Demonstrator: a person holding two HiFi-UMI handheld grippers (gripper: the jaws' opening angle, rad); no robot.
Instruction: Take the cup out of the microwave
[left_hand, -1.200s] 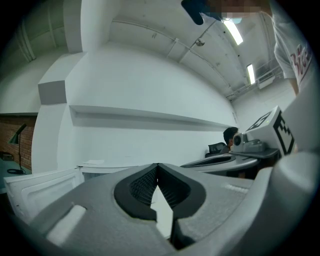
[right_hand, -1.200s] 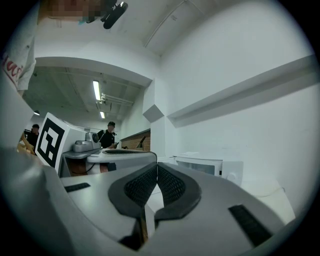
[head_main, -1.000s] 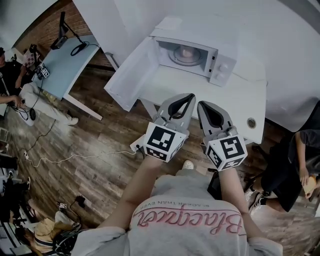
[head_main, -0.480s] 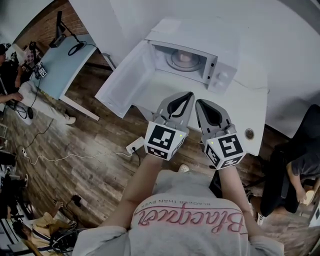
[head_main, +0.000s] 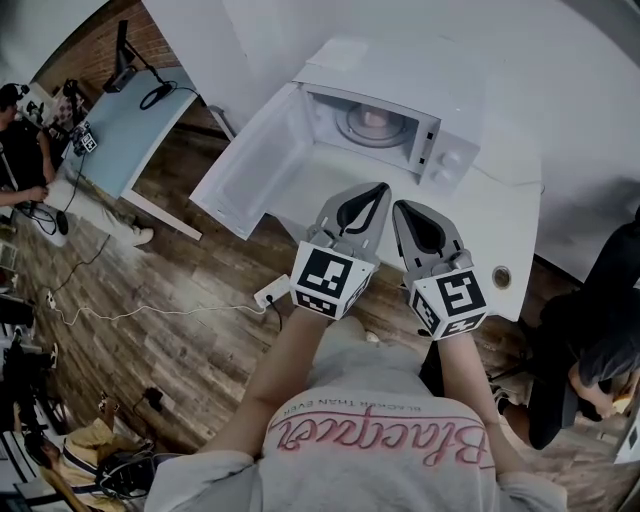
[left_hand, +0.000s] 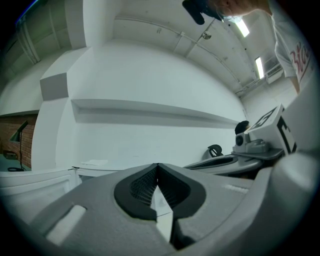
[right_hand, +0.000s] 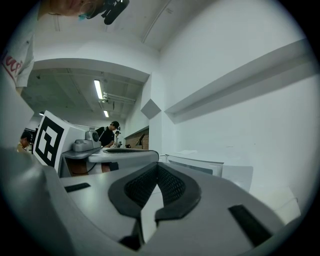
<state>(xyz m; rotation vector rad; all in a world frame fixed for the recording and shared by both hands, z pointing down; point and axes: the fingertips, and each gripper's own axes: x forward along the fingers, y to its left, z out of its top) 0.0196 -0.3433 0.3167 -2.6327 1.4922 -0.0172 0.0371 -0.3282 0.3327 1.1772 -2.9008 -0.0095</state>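
Note:
The white microwave (head_main: 445, 110) stands on a white table (head_main: 500, 215) with its door (head_main: 250, 170) swung wide to the left. Inside, a pale cup (head_main: 373, 119) sits on the round turntable. My left gripper (head_main: 381, 188) and right gripper (head_main: 399, 207) are held side by side over the table's front part, short of the microwave's opening and pointing at it. Both are shut with nothing between the jaws, as the left gripper view (left_hand: 158, 165) and the right gripper view (right_hand: 157, 165) show. The cup is hidden in both gripper views.
A round hole (head_main: 501, 276) marks the table's right front corner. A power strip (head_main: 272, 292) and cable lie on the wood floor. A blue desk (head_main: 125, 125) stands far left with people near it, and another person (head_main: 585, 350) is at the right.
The person has stepped closer, so both grippers now reach further over the table toward the microwave. Both stay shut. The person at the right has shifted.

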